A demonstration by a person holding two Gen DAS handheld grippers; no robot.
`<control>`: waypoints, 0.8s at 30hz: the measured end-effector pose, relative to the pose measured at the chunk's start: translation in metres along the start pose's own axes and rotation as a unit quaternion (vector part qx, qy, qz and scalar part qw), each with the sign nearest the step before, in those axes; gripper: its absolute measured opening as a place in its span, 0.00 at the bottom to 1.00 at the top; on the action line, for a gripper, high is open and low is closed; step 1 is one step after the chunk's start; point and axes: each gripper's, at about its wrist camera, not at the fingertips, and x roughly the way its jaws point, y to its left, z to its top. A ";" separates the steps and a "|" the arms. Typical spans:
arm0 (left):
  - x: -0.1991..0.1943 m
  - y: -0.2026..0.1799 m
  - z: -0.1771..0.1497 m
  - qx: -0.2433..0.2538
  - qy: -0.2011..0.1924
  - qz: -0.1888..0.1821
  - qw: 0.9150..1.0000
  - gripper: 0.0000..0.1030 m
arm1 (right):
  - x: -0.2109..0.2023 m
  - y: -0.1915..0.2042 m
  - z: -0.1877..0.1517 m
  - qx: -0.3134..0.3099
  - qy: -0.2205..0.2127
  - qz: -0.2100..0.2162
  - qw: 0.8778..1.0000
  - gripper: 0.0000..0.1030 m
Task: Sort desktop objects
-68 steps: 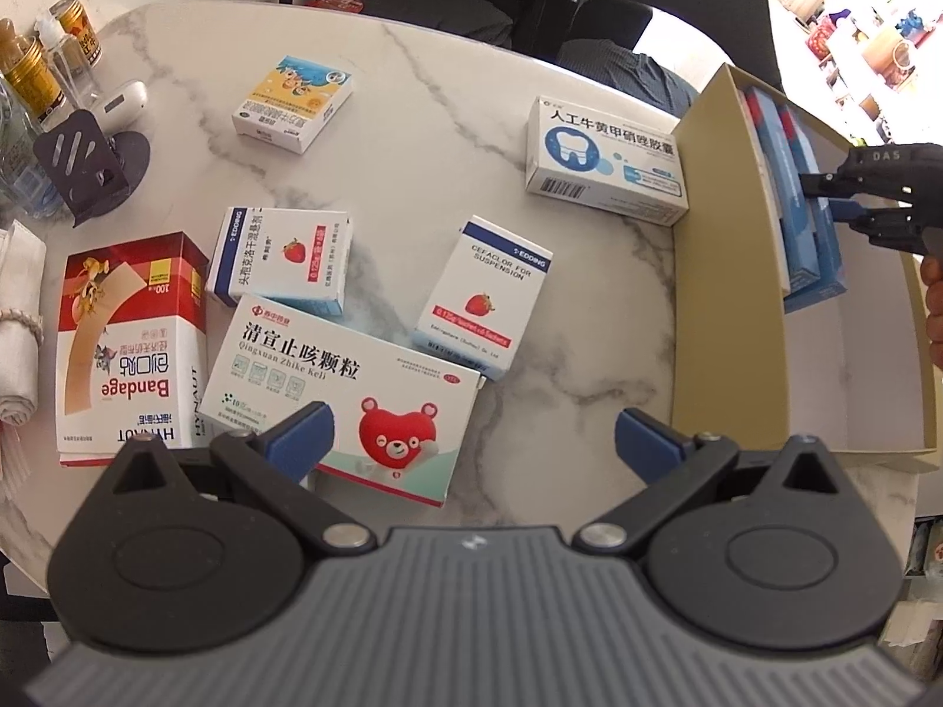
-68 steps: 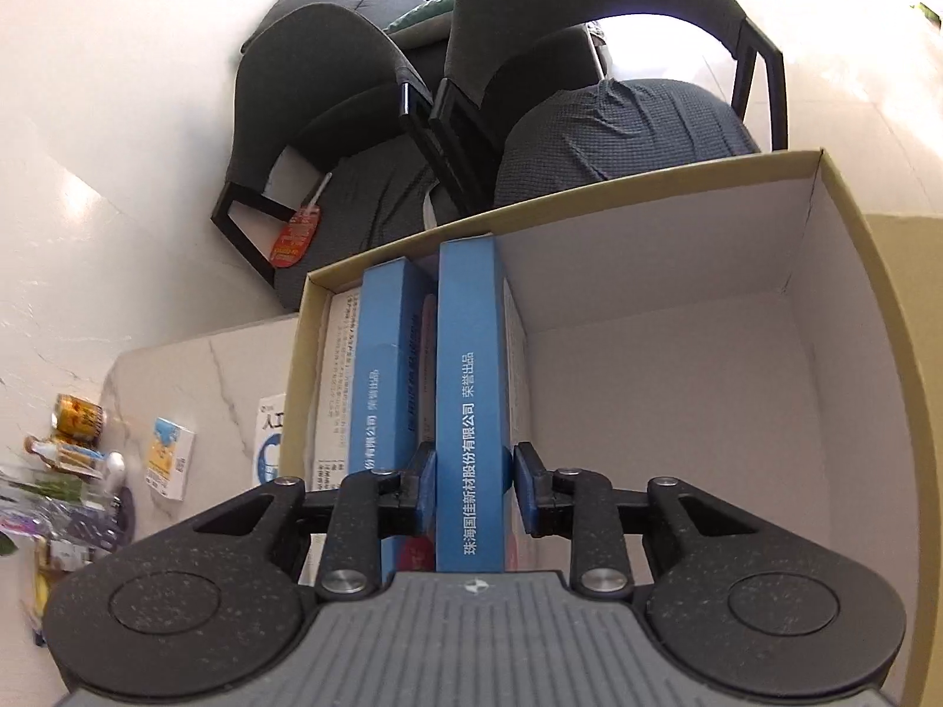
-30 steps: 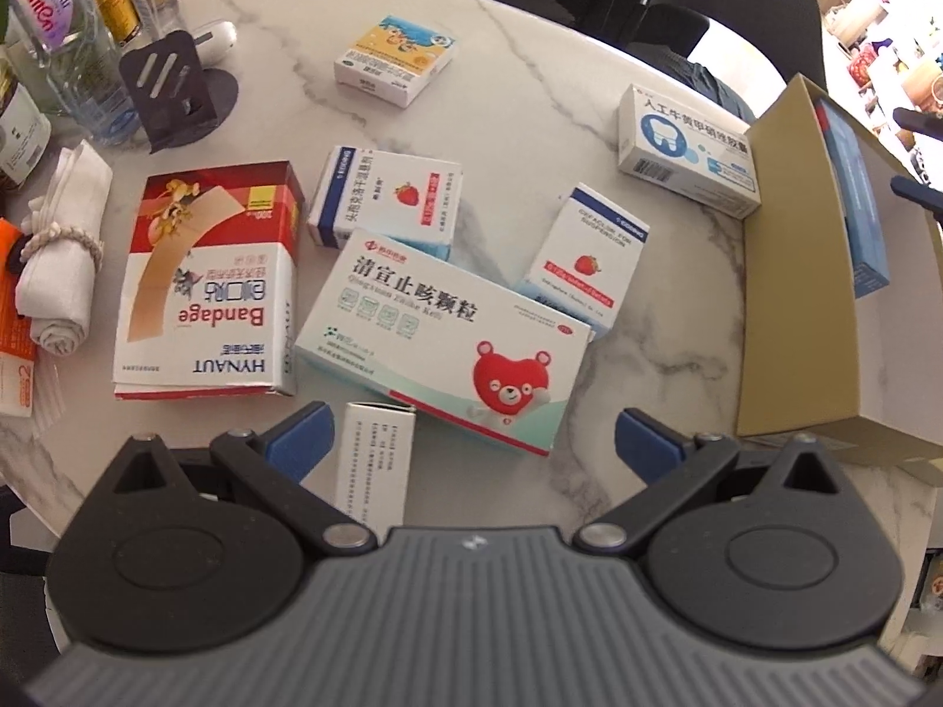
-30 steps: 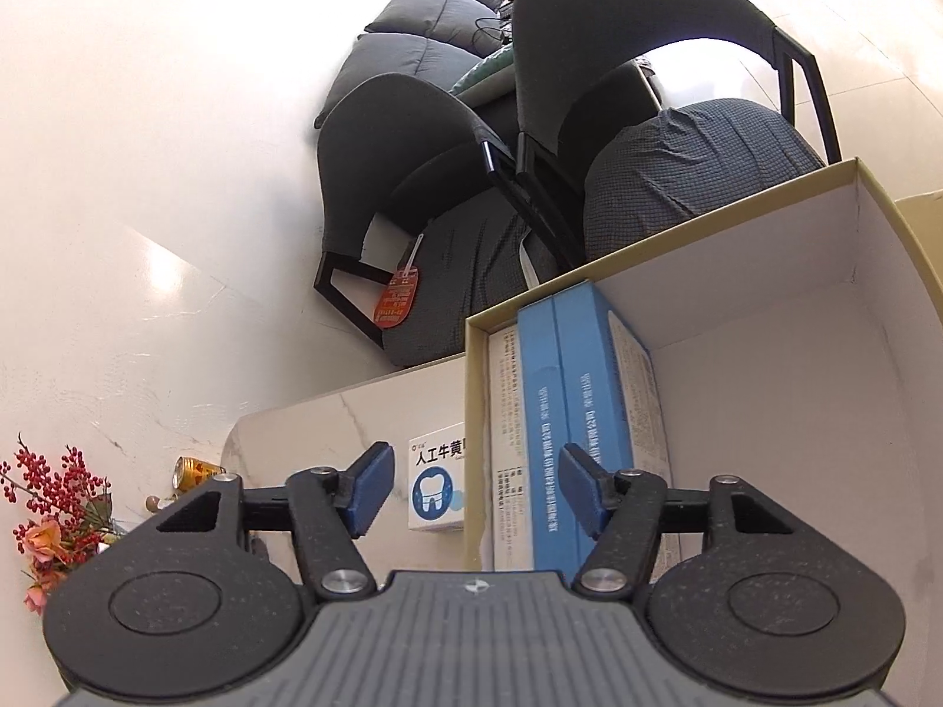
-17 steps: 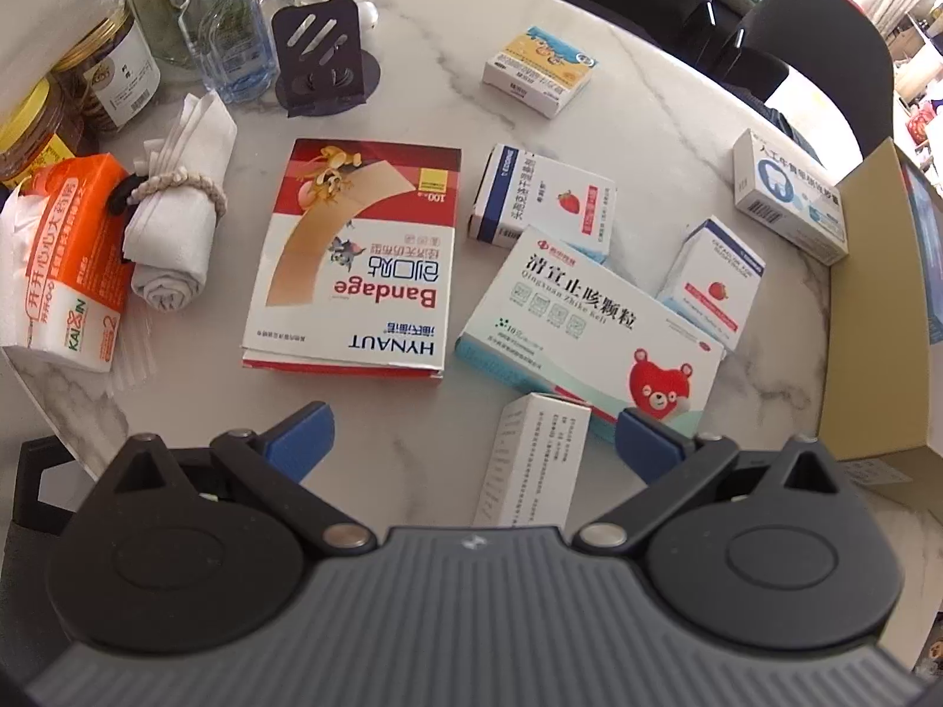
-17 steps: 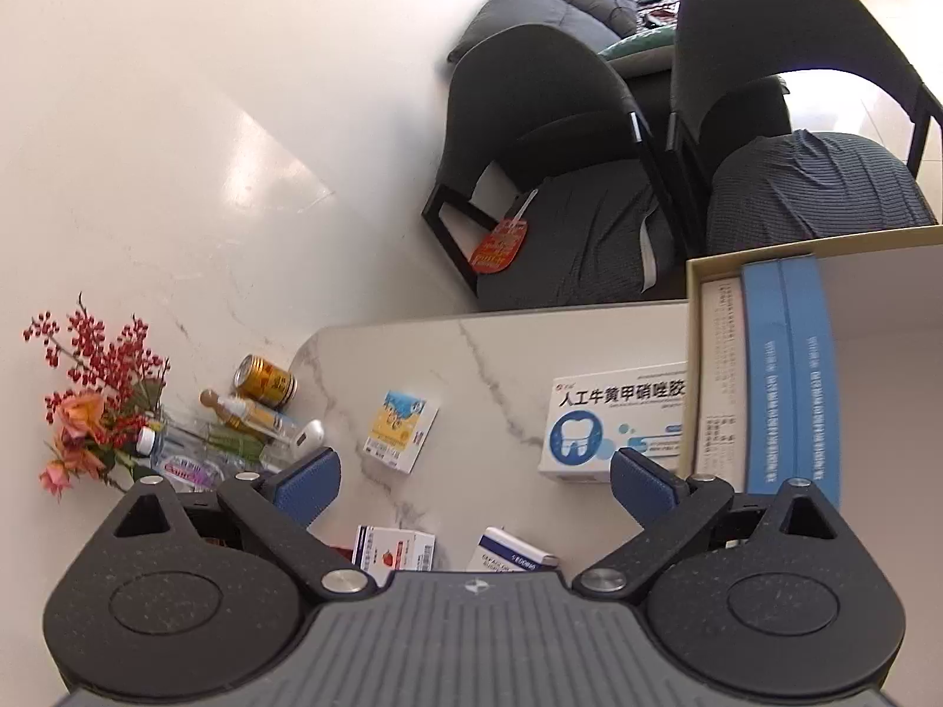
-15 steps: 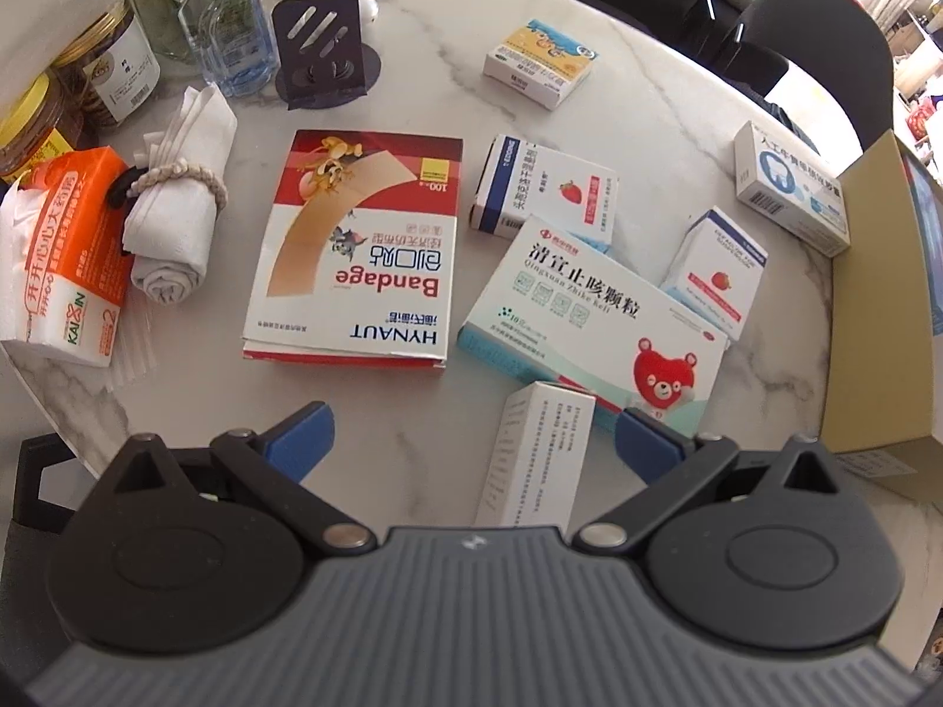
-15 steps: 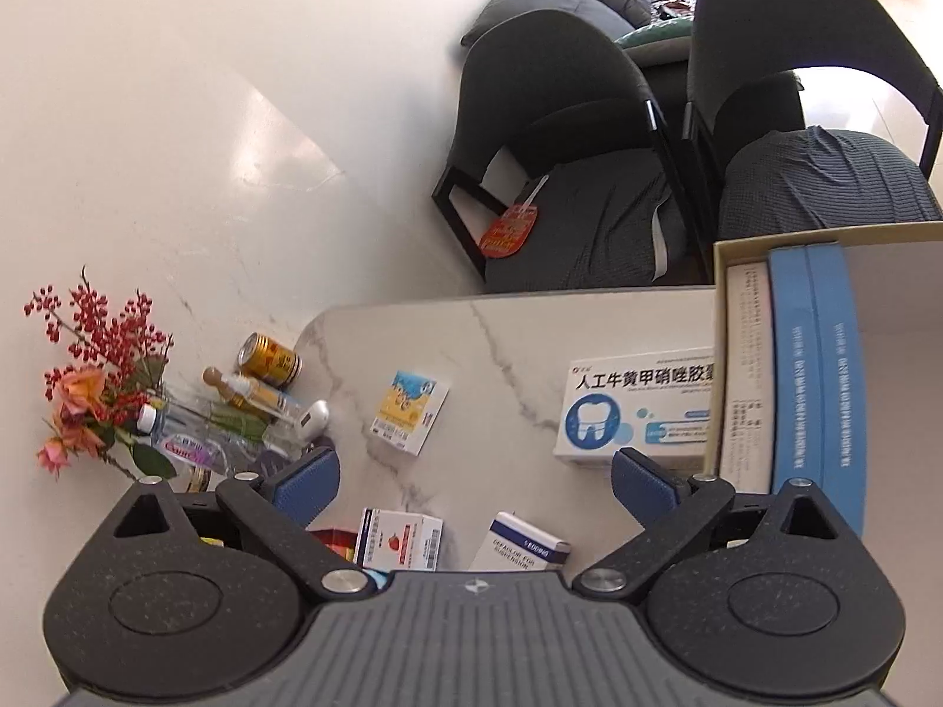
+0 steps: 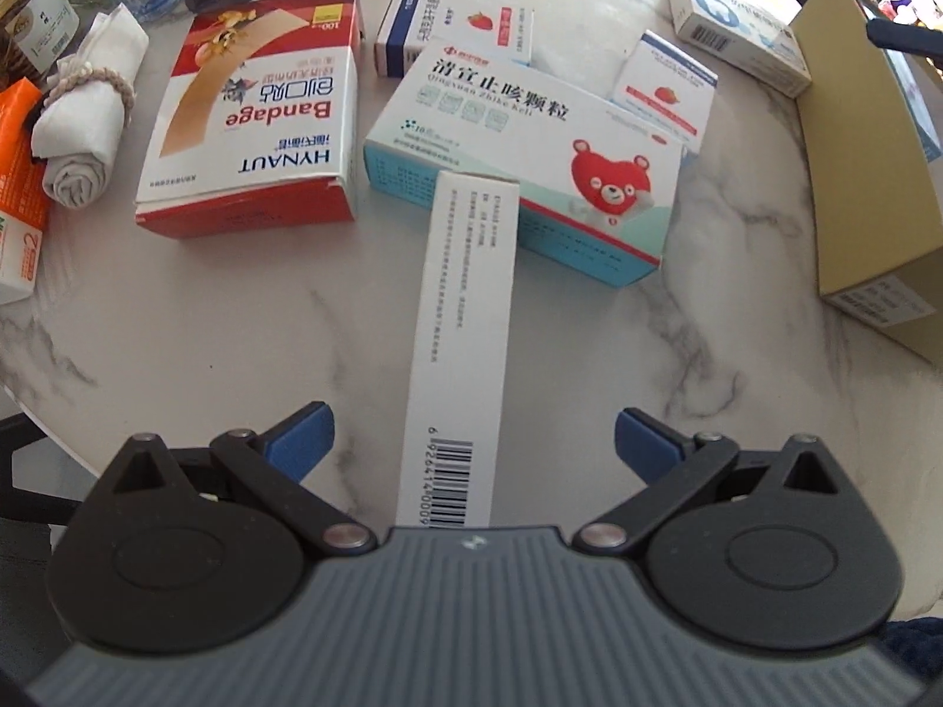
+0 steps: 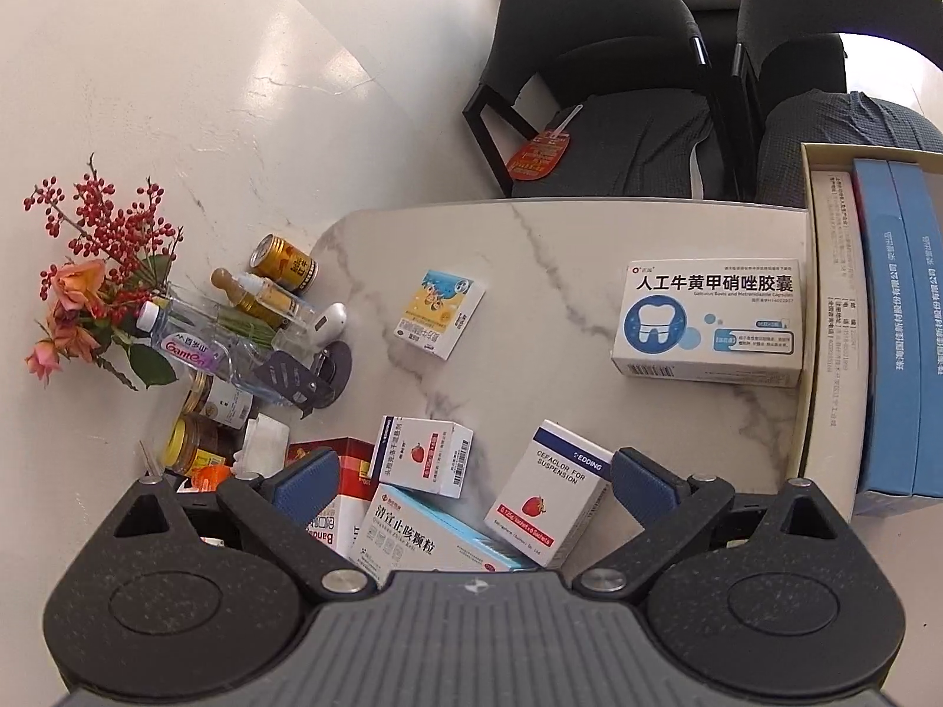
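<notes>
My left gripper [image 9: 474, 433] is open, its jaws on either side of a long white box with a barcode [image 9: 462, 342] lying on the marble table [image 9: 236, 306]. Beyond it lie a bear-print box [image 9: 530, 159], a red Bandage box [image 9: 259, 112] and two strawberry boxes [image 9: 457, 23] [image 9: 663, 88]. My right gripper [image 10: 474, 480] is open and empty, high above the table over a strawberry box [image 10: 545, 492]. A tooth-print box [image 10: 710, 324] lies beside the cardboard box [image 10: 825, 353], which holds upright blue boxes [image 10: 902, 324].
A rolled cloth [image 9: 88, 124], an orange tissue pack [image 9: 15, 177], bottles, jars and a flower sprig [image 10: 100, 271] crowd the table's left side. A small yellow box [image 10: 439, 312] lies at the far side. Black chairs [image 10: 619, 76] stand behind the table.
My right gripper let go of the blue box in the cardboard box, opened and rose back over the table. My left gripper swung left and dropped towards the white barcode box.
</notes>
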 end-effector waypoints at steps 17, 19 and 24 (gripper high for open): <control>-0.006 0.009 -0.011 -0.001 0.003 -0.011 1.000 0.96 | 0.084 0.075 -0.089 -0.378 0.125 -0.042 0.916 0.94; -0.008 0.008 -0.016 0.004 0.005 -0.011 1.000 0.97 | 0.095 0.082 -0.107 -0.421 0.133 -0.050 0.896 0.93; -0.010 0.010 -0.025 -0.002 0.004 -0.013 1.000 0.99 | 0.120 0.093 -0.122 -0.481 0.144 -0.065 0.862 0.93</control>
